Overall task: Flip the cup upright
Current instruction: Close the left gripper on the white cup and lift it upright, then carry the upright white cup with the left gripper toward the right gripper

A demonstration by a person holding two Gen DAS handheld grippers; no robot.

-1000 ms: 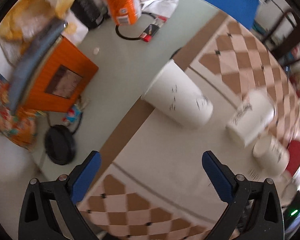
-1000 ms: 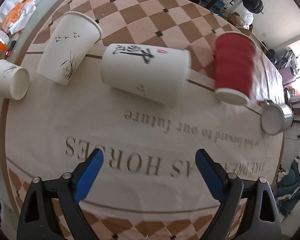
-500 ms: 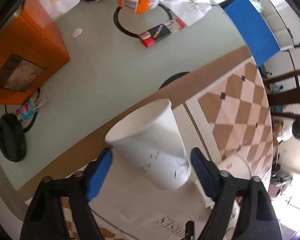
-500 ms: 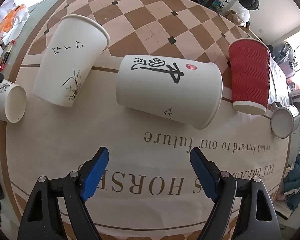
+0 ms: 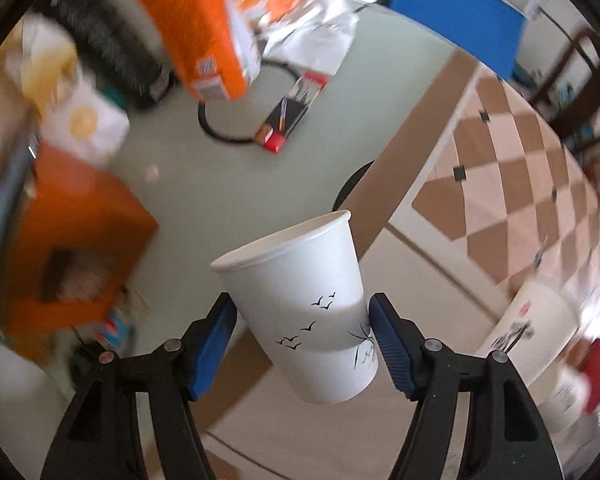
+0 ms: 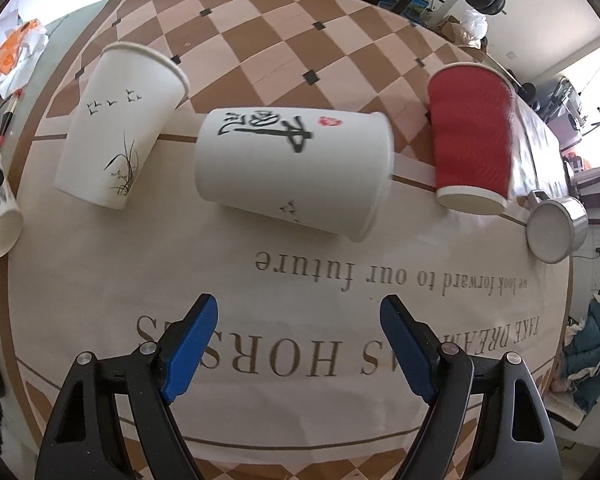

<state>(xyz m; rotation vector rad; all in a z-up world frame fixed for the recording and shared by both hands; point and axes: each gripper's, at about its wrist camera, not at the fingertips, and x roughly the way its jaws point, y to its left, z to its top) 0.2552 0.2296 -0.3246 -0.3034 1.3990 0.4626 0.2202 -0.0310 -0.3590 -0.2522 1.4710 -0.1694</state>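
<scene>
Left wrist view: the left gripper point(image 5: 300, 344) clamps a white bird-print cup point(image 5: 300, 304) between its blue pads, rim tilted up and away, lifted off the tablecloth point(image 5: 420, 420). From the right wrist, the right gripper point(image 6: 298, 344) hangs wide apart and empty over the lettered cloth. Just beyond it lies the calligraphy cup point(image 6: 296, 172) on its side (mouth to the right); left of that cup lies a grass-print cup point(image 6: 120, 136), right of it a red ribbed cup point(image 6: 470, 136) mouth-down.
</scene>
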